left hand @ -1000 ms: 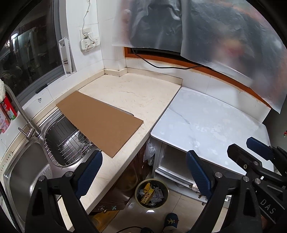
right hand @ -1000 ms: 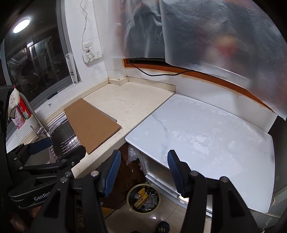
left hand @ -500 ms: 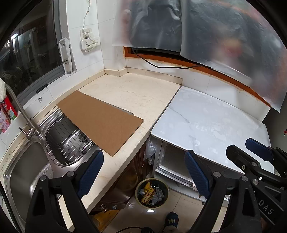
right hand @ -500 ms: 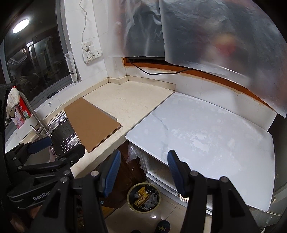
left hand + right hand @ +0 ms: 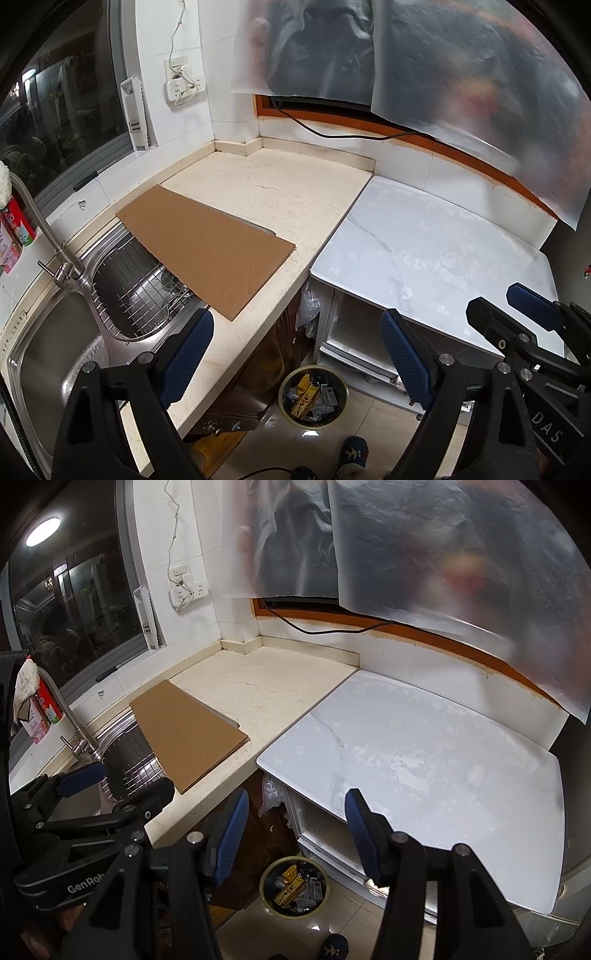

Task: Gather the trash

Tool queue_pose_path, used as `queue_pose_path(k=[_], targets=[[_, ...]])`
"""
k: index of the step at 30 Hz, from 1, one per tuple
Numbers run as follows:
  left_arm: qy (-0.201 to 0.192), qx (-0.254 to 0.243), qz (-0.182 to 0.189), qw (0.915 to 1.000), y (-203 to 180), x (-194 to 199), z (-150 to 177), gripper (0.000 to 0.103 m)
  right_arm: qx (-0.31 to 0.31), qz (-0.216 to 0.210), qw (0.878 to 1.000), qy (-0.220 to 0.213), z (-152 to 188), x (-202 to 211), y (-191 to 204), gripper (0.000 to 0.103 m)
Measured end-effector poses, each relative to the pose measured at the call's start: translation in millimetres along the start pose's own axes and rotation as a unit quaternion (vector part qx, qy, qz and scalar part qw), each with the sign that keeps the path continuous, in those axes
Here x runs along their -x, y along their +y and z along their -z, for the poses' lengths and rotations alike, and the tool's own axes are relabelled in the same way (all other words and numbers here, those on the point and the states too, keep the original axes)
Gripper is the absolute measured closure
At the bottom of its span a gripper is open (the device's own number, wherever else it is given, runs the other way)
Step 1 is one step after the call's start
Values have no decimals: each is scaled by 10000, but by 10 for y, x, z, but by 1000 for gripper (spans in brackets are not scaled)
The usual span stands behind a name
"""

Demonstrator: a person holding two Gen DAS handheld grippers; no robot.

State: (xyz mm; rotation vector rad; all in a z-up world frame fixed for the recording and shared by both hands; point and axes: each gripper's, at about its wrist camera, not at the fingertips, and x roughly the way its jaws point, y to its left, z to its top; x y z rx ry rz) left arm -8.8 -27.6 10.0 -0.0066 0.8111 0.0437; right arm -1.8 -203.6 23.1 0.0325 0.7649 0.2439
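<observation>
Left gripper, right gripper: both released, empty. Trash bin: on floor below, holding wrappers. Cardboard sheet: left counter, overhanging sink; pinch its near overhanging edge.

Bright indoor light, ceiling lamp reflected in the dark window; sharp centre, curved fisheye edges.

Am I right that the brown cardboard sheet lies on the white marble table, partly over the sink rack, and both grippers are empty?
Not quite. The cardboard sheet lies on the beige countertop, not on the white marble table, as the left wrist view shows. The rest holds: one end reaches over the sink rack, and the left gripper and right gripper are empty.
</observation>
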Motion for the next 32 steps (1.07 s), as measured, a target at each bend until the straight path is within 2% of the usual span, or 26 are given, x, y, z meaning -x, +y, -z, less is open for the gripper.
queue_pose_path(k=[32], targets=[[33, -106, 8, 9999, -17, -85, -16, 14, 1, 31, 10000, 35, -31, -52, -61, 48]])
